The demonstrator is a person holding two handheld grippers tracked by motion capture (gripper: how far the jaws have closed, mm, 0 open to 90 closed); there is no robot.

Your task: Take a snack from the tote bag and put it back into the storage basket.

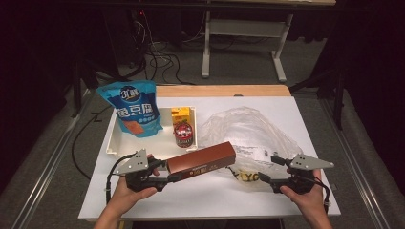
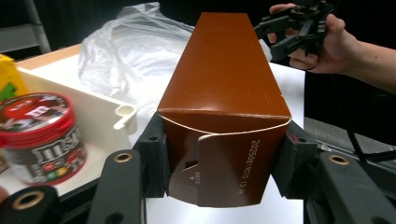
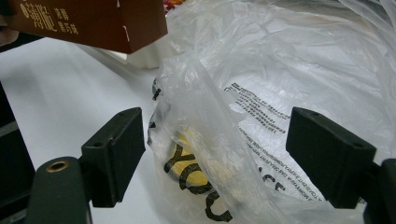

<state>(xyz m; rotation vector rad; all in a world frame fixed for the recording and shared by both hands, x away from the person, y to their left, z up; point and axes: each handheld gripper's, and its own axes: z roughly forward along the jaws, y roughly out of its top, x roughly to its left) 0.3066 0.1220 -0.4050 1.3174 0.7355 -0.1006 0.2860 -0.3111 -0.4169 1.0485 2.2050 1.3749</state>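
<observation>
The left gripper (image 1: 165,175) pinches the brown box (image 1: 203,159) by its end, at six o'clock on the tabletop (image 1: 200,195). The right gripper (image 1: 270,171), fingers spread, faces the plastic bag (image 1: 248,129): grip its rim, lift the mouth open, then slide the box in level.

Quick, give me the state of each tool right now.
Left tool: shut on the brown box.
Right tool: open, jaws either side of the plastic bag edge.
</observation>
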